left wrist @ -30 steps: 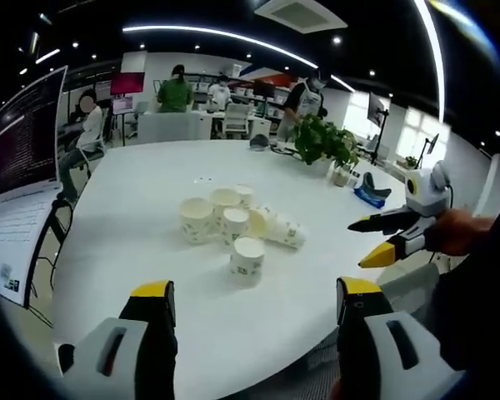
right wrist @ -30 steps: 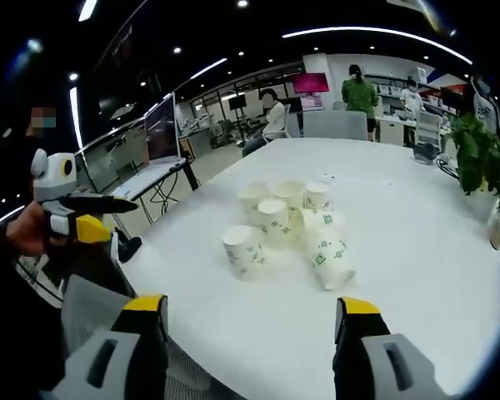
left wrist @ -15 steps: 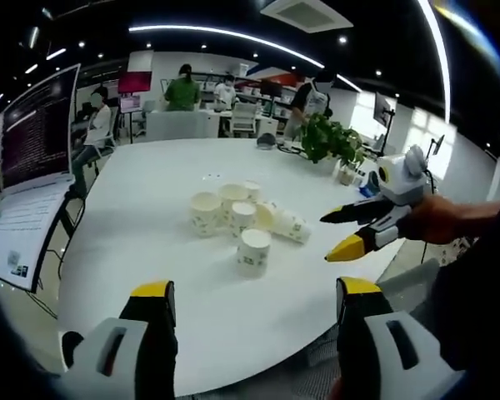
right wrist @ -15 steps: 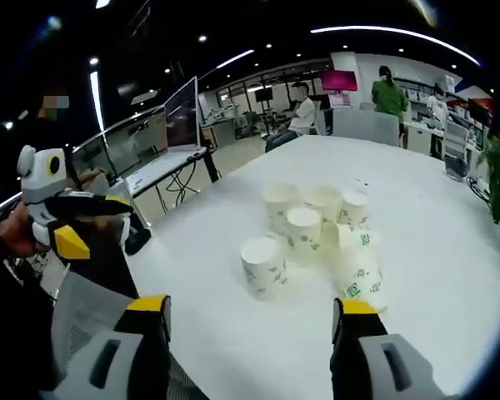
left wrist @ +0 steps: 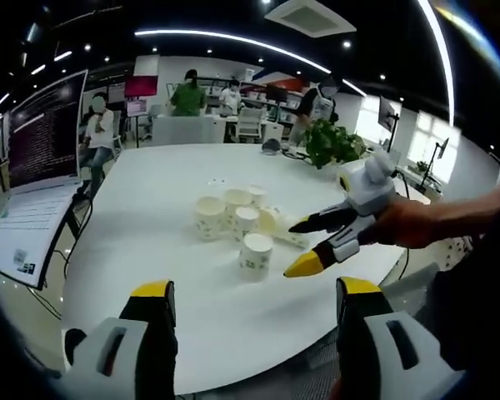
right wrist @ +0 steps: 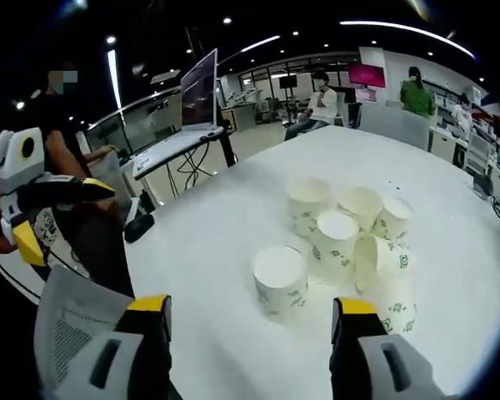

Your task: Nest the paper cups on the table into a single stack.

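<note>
The paper cups (right wrist: 342,242) sit bunched near the middle of the white worktop (left wrist: 150,208), none nested yet; one upright cup (right wrist: 281,282) stands nearest, apart from the cluster, and a tipped cup (right wrist: 392,279) lies on its side at the right; over the last second the right gripper (left wrist: 321,242) has swung in close beside the nearest cup, its jaws spread and empty, so a first pick looks imminent; the left gripper (right wrist: 54,212) hangs back off the worktop's near-left edge, jaws likewise spread; potted plant (left wrist: 332,143) far right.
</note>
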Tool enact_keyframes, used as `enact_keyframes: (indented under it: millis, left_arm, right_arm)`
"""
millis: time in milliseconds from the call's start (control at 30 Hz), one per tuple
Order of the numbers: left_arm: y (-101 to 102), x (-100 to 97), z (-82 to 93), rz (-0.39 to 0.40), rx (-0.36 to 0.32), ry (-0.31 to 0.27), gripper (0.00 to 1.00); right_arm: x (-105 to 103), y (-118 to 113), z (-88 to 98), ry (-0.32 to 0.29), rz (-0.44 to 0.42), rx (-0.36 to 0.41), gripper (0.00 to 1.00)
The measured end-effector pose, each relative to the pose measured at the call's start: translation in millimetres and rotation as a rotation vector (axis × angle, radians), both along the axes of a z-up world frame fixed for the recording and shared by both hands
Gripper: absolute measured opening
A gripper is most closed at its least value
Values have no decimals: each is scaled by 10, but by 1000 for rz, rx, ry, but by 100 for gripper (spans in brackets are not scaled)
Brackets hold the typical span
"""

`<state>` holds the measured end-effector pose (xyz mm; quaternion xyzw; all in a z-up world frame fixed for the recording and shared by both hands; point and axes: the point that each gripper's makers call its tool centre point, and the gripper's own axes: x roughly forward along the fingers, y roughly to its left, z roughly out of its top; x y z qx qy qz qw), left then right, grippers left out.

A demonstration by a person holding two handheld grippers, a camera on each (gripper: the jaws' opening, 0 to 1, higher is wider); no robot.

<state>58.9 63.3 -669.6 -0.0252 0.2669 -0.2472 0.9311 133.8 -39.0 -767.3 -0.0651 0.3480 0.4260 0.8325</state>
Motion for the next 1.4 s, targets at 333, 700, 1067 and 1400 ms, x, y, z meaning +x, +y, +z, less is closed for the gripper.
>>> enact_keyframes:
  millis: [333, 700, 1067, 1400]
  left_arm:
    - [-14, 35, 34, 11, -3, -16, 78]
    - [-23, 123, 60, 22, -17, -30, 78]
    - [-15, 77, -49, 28, -37, -13, 77]
    - [-48, 83, -201, 36, -86, 19, 76]
  right_arm:
    - [270, 149, -194, 19, -2, -47, 78]
    - [369, 218, -475, 49, 20, -131, 68]
    - [372, 188, -430, 64, -25, -106, 36]
    - [180, 219, -159, 77, -34, 29, 36]
